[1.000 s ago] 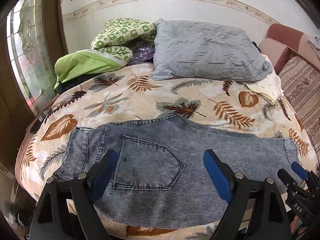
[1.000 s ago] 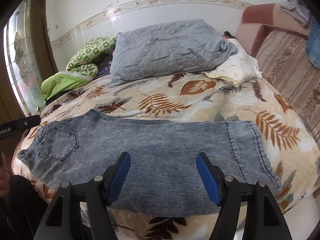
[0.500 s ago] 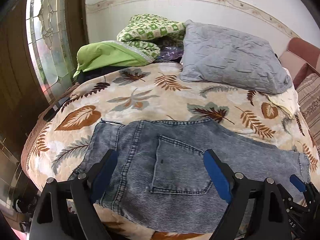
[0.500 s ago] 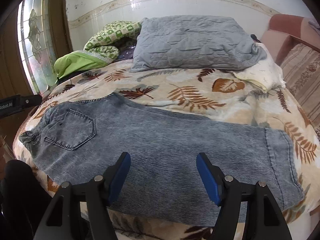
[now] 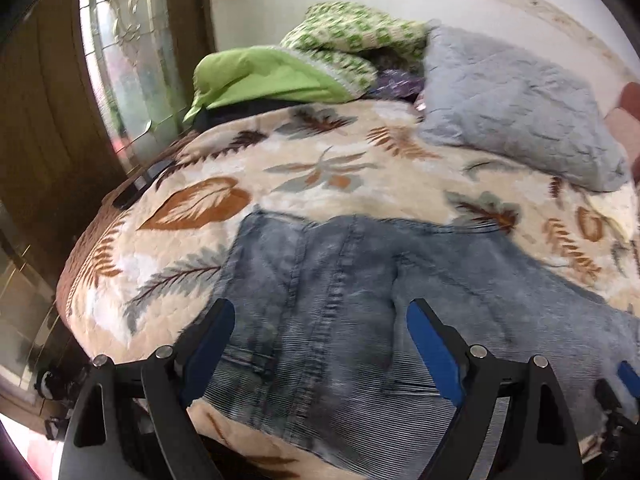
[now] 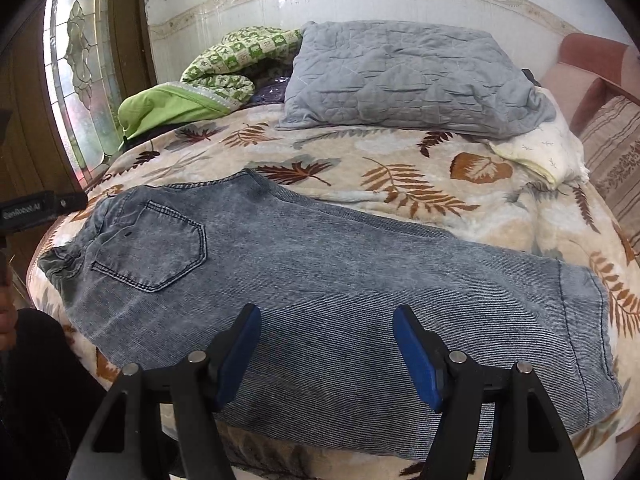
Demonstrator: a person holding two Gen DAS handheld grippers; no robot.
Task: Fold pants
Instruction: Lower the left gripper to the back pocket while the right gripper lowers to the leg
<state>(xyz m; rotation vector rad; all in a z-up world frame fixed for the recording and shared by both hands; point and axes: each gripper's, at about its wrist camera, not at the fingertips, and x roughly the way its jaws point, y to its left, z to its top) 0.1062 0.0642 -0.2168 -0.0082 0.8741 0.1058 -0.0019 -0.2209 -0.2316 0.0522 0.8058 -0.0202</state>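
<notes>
Grey-blue denim pants point(image 6: 320, 276) lie flat across the near edge of a bed with a leaf-print cover point(image 6: 400, 184), folded lengthwise, waist at the left with a back pocket point(image 6: 152, 246) up, hems at the right. My right gripper point(image 6: 326, 354) is open and empty, hovering over the middle of the legs. My left gripper point(image 5: 320, 344) is open and empty above the waist end of the pants point(image 5: 340, 300); that view is motion-blurred. Part of the left gripper body point(image 6: 36, 210) shows at the left edge of the right wrist view.
A grey quilted pillow point(image 6: 404, 80) and a green blanket pile point(image 6: 208, 80) lie at the back of the bed. A cream cloth point(image 6: 540, 152) and striped cushions point(image 6: 616, 168) sit at the right. A stained-glass door point(image 6: 80, 80) stands to the left. The bed's front edge drops below the pants.
My left gripper has swung left toward the waist end, so the waistband now lies between its fingers. My right gripper has shifted left over the legs. Both stay open.
</notes>
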